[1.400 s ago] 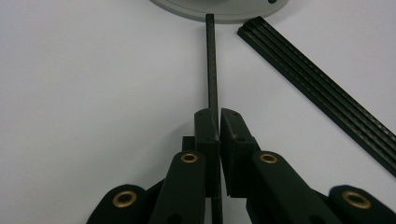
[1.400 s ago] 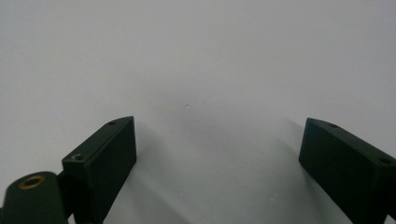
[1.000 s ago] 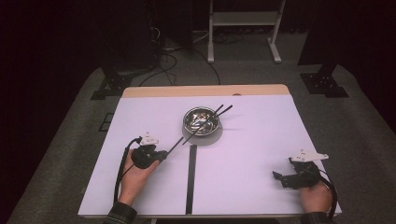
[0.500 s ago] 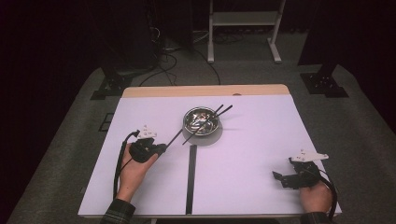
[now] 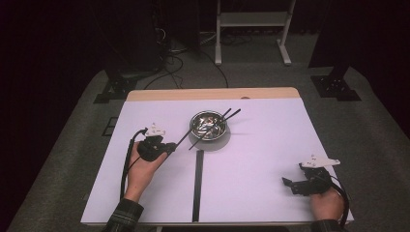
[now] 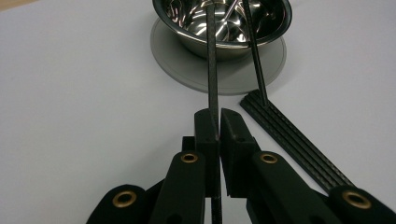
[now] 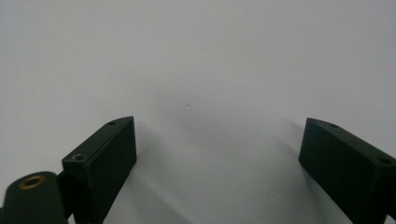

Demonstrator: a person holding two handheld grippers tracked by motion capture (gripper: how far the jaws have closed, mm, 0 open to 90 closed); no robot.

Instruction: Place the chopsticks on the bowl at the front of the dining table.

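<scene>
At the centre of the high view we see a white tabletop (image 5: 251, 145), with the left tongs (image 5: 170, 147) at mid-left closed tight on a thin black carbon-look rod (image 5: 202, 127). The rod runs up and right from the tongs and lies across the rim of a shiny round steel bowl (image 5: 208, 125) near the top middle of the tabletop. A second thin black rod (image 5: 215, 129) rests across the same bowl just beside the first, its lower end near a long black strip (image 5: 197, 186) that runs down the middle of the tabletop toward the bottom edge.

The left gripper view brings us what the high view cannot: the gripped rod (image 6: 211, 70) passes straight between the two black pads (image 6: 206, 133) and on below them, its surface finely ribbed, and the bowl (image 6: 224, 23) stands on a flat grey round mat (image 6: 177, 60). There the strip (image 6: 289, 135) shows lengthwise grooves, with the second rod (image 6: 254, 56) ending on it.

At lower right of the high view the right tongs (image 5: 289, 184) lie low by the tabletop's corner, well apart from the bowl. The right gripper view shows us their pads (image 7: 105, 158) spread wide over bare white surface, with nothing between them.

We can read no brand, label or lettering anywhere.
</scene>
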